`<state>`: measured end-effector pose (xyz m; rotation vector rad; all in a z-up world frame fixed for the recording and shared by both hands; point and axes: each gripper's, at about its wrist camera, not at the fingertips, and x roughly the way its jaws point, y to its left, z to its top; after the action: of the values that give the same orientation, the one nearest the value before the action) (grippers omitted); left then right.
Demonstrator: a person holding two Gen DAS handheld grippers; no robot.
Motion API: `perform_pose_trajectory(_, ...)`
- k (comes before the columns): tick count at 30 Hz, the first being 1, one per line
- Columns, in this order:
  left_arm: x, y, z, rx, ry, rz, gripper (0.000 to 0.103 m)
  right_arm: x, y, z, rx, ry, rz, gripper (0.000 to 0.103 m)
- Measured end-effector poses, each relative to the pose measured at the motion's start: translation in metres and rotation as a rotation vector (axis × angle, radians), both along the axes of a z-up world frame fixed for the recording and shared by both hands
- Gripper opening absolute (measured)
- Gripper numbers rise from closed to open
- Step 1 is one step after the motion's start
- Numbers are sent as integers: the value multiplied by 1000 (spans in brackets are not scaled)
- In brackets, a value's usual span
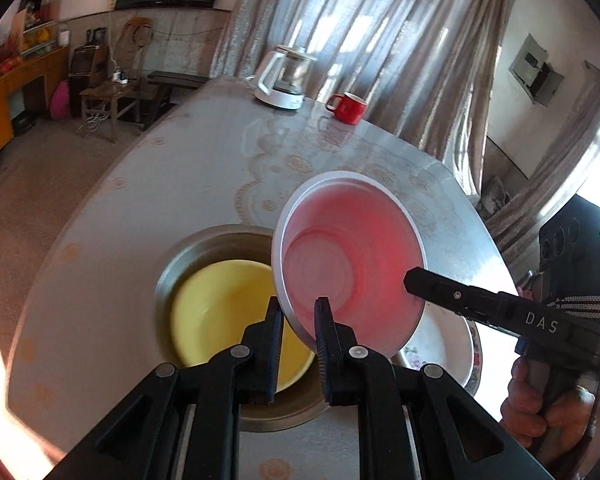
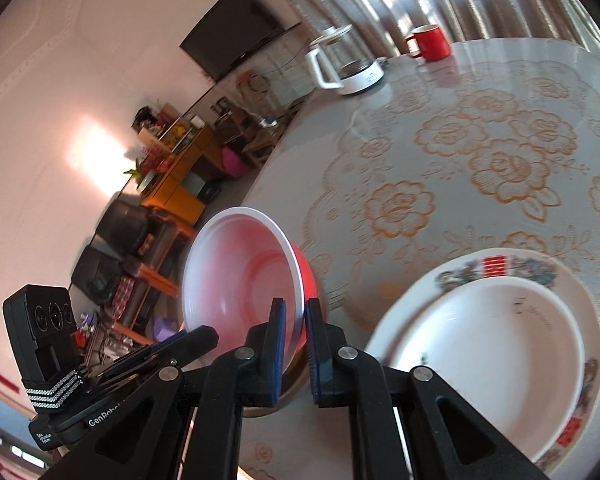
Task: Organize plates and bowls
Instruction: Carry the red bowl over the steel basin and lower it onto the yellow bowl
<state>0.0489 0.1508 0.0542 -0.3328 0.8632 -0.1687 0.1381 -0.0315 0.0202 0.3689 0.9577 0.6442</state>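
Note:
A plastic bowl (image 1: 348, 256), red outside and white-rimmed, hangs tilted above the table. My left gripper (image 1: 298, 304) is shut on its near rim, and my right gripper (image 1: 410, 280) pinches the rim's right side. In the right wrist view the same bowl (image 2: 240, 272) sits in my right gripper (image 2: 296, 304), with the left gripper (image 2: 196, 336) at its lower left edge. Below it a yellow bowl (image 1: 220, 304) rests in a metal dish (image 1: 204, 244). A white bowl (image 2: 484, 344) lies on a floral plate (image 2: 500, 264) to the right.
A white kettle (image 1: 282, 76) and a red mug (image 1: 348, 108) stand at the far end of the flower-patterned table (image 2: 460, 152). The floral plate (image 1: 448, 344) sits close beside the metal dish. A hand (image 1: 540, 408) holds the right gripper's handle.

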Motion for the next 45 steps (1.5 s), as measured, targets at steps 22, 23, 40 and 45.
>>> perform_pose_trajectory(22,-10,42,-50,-39,119,70,15,-2,64,-45,-143,124,111,13)
perform_pose_trajectory(23,-9,42,-52,-36,121,69,15,-2,65,-46,-154,123,111,17)
perform_pose_trajectory(40,1,37,-55,-22,115,62,15,-5,88,-42,-401,-57,119,19)
perform_pose_trajectory(45,-5,40,-54,-39,116,62,28,-3,79,-35,-361,-49,101,22)
